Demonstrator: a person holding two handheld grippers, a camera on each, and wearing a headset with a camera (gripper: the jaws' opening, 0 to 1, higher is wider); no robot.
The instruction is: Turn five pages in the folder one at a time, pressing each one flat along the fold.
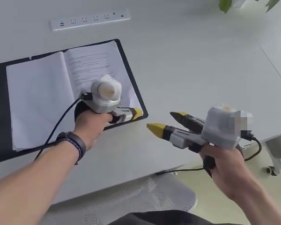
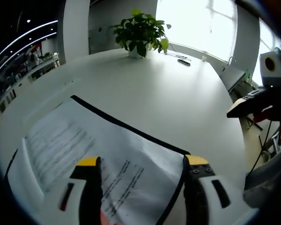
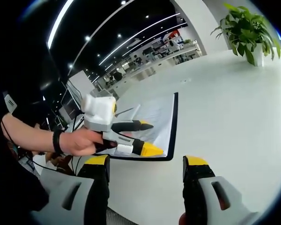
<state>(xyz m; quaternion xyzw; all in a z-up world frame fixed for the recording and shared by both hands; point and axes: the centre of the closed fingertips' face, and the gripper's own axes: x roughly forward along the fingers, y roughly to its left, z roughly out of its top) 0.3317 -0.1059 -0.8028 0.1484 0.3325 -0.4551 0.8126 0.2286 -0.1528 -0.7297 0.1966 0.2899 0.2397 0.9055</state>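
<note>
A black folder (image 1: 132,86) lies open on the white table, a blank page (image 1: 37,98) on its left and a printed page (image 1: 96,61) on its right. My left gripper (image 1: 131,113) hovers over the printed page's near right corner. Its jaws stand open in the left gripper view (image 2: 143,161), straddling the page corner (image 2: 131,164) and the folder's black edge (image 2: 131,129), with nothing pinched. My right gripper (image 1: 165,121) hangs open to the right of the folder near the table's front edge. In the right gripper view (image 3: 147,161) it points at the left gripper (image 3: 119,126) and the folder (image 3: 171,126).
A white power strip (image 1: 89,19) lies at the back of the table. A potted plant (image 2: 139,33) stands at the far end. A mesh office chair (image 1: 145,197) sits below the front edge, and another chair (image 1: 278,150) is at the right.
</note>
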